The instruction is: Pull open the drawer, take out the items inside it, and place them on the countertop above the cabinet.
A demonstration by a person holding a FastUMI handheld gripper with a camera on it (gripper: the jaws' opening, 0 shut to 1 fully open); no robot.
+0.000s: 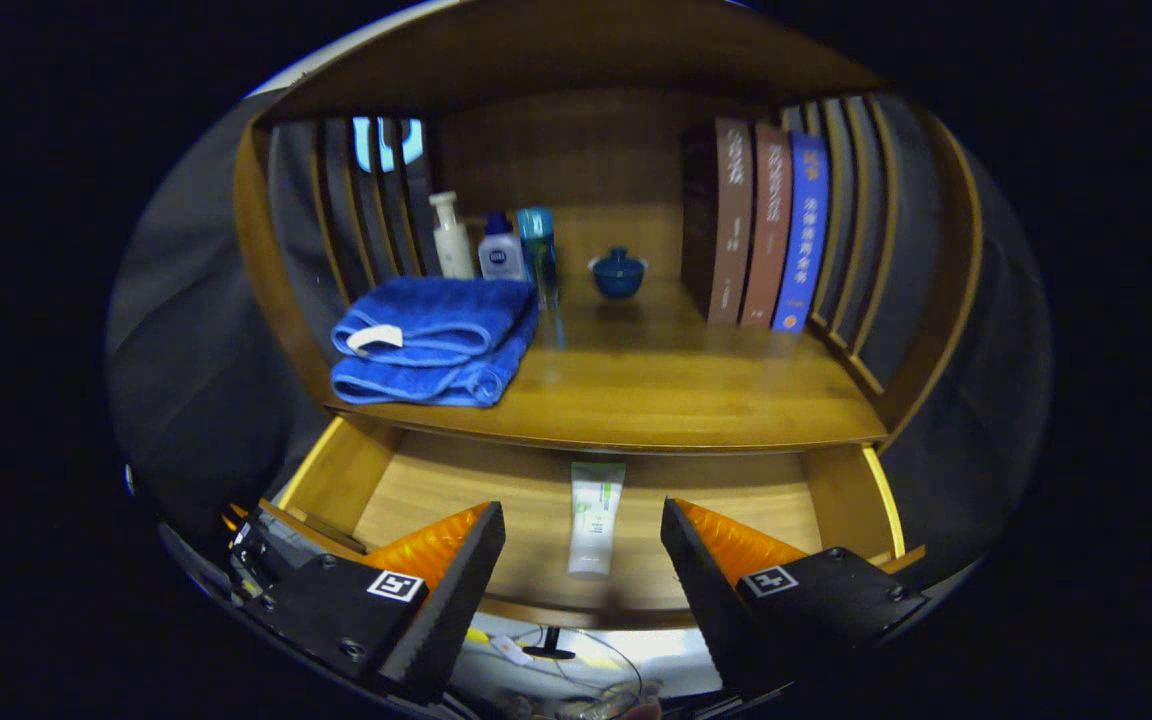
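- Drawer (536,500) is pulled open.
- Tube (595,520) is left lying inside, between and just ahead of the fingers.
- Gripper (583,545) fingers are spread wide, nothing grasped.
- Transfer to table (656,390) is not yet done.

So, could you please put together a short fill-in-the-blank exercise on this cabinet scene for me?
1. The drawer under the countertop is ____.
2. Inside it, a white and green tube lies ____ the gripper fingers, which stand open.
3. On the countertop, the folded towel is ____ in colour.
4. The number of books standing upright on the countertop is ____.

Missing words: open; between; blue; three
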